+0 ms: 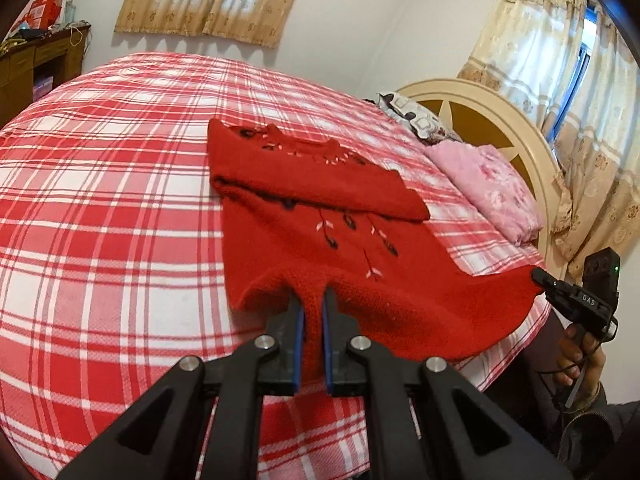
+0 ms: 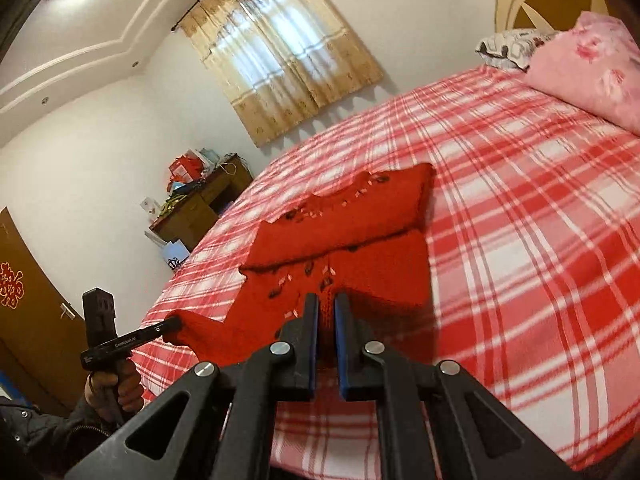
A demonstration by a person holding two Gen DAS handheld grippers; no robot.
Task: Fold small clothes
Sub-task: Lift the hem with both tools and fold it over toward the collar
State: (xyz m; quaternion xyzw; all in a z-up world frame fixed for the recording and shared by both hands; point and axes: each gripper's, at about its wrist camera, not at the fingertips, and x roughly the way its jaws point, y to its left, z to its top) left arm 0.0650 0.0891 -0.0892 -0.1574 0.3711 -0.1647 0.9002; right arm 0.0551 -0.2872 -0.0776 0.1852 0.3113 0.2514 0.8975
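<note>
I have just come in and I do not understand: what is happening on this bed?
A person is folding a small red knitted sweater on a bed with a red and white checked sheet. Each hand holds a hand-held gripper: the left hand-held gripper and the right hand-held gripper are both shut on the sweater's bottom hem, at opposite ends. The hem is raised off the sheet. The sleeves are already folded across the chest. A pink pillow lies near the headboard.

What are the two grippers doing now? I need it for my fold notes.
Left gripper: closed on the red sweater hem.
Right gripper: closed on the same hem.
</note>
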